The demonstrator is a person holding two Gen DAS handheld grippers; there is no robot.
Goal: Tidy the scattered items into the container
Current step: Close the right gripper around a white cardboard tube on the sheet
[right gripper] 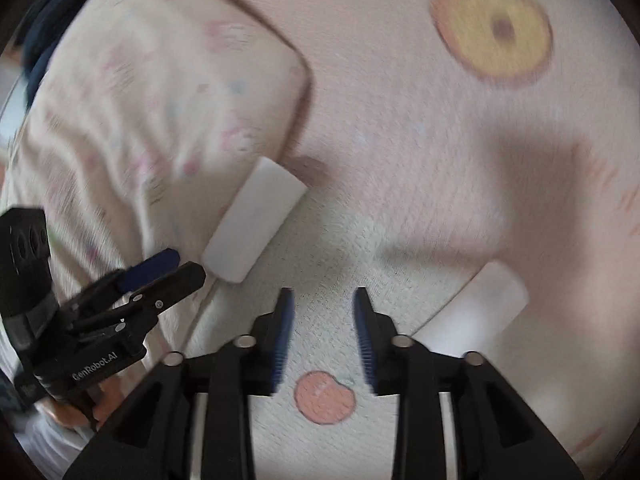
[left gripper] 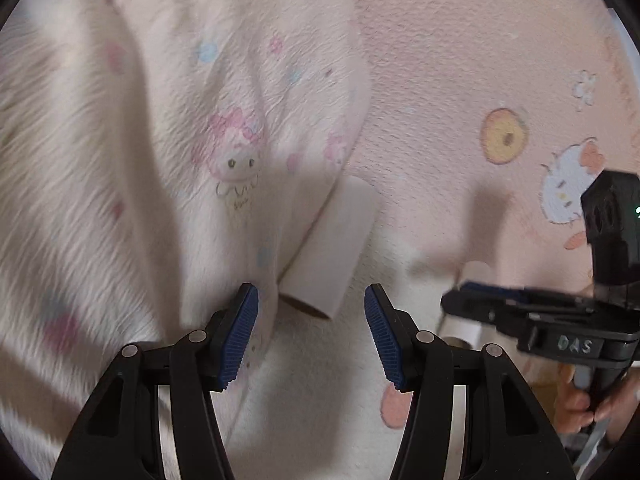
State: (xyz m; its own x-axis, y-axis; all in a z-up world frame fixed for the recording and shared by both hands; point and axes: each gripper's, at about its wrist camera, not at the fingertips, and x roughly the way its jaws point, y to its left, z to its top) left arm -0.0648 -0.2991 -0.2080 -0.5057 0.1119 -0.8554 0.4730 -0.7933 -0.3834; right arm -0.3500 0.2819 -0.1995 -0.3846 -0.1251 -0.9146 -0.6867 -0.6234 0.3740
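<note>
— While both tools point down at the bedding, what sits between the left hand-held gripper [left gripper: 311, 334]'s pads?
— Nothing. Its jaws stand wide apart, and a cardboard tube [left gripper: 330, 248] lies on its side just ahead of them, at the edge of a fluffy cream blanket [left gripper: 160, 120] printed with cartoon figures.
— And the right hand-held gripper [right gripper: 323, 336]?
— Parted as well, gripping nothing, over a pink sheet [right gripper: 400, 120] with an orange fruit print. A second tube [right gripper: 476, 312] lies just to its right, partly behind a finger.
— Is the container visible?
— Not that I can tell in either view.
— Anything of the person?
— A hand [left gripper: 580, 400] wraps the right tool's handle at the frame edge.
</note>
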